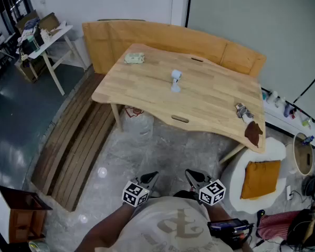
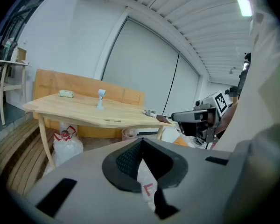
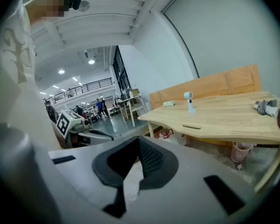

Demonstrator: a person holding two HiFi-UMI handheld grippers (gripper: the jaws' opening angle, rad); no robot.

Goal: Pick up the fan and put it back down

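While held low above the floor (image 1: 163, 146), side by side: left hand-held gripper (image 1: 150, 179), jaws pressed together, empty; right hand-held gripper (image 1: 193, 178), likewise closed on nothing. Farther off, well apart from both: desk (image 1: 215, 109); fan (image 1: 176, 81) upright near its middle.

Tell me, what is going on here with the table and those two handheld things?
A person stands back from the wooden table, holding a tool in each hand. The left tool and the right tool are both shut, empty, and close to the body. The small white fan stands upright near the table's middle, untouched; picking it up has not begun.
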